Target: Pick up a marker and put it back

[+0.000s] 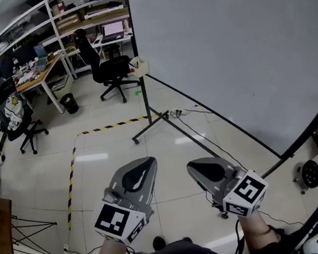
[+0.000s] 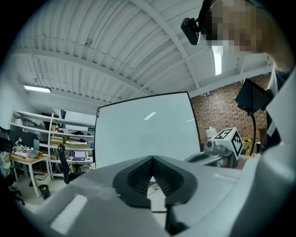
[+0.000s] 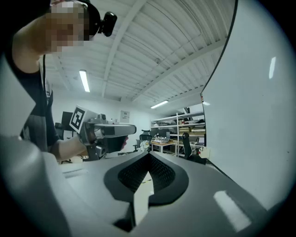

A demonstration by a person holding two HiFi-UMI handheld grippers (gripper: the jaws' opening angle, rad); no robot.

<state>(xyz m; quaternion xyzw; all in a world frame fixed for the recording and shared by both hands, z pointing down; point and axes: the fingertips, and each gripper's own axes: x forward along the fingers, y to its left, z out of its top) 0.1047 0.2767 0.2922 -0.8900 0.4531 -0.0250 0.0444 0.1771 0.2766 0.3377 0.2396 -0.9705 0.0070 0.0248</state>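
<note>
Pale tiled floor (image 1: 110, 154) across most of the head view, with yellow-black tape (image 1: 114, 125) marking a corner on it. Big white board (image 1: 237, 52) on a black stand, filling the upper right and tilted in the wide lens. Shelves (image 1: 71, 12) along the far wall, packed with boxes. Wooden desk (image 1: 35, 74) in front of them, cluttered; laptop (image 1: 112, 30) open on a second desk beside it. Two black chairs: one (image 1: 108, 66) just left of the board, another (image 1: 19, 123) near the left edge. Black bin (image 1: 70, 102) by the desk leg. Cable (image 1: 208, 140) trailing over the floor below the board.

Both grippers low in the head view, side by side, near each other but apart, held over the floor and well short of the board. Left gripper (image 1: 147, 166) clenched, tips meeting, nothing between them. Right gripper (image 1: 196, 168) likewise clamped tight and empty.

Small pale box (image 1: 139, 66) fixed at the board's lower left corner, well away from both grippers. Something reddish (image 1: 132, 65) poking out at its left side; too small to tell whether a marker. No marker in either grip.
</note>
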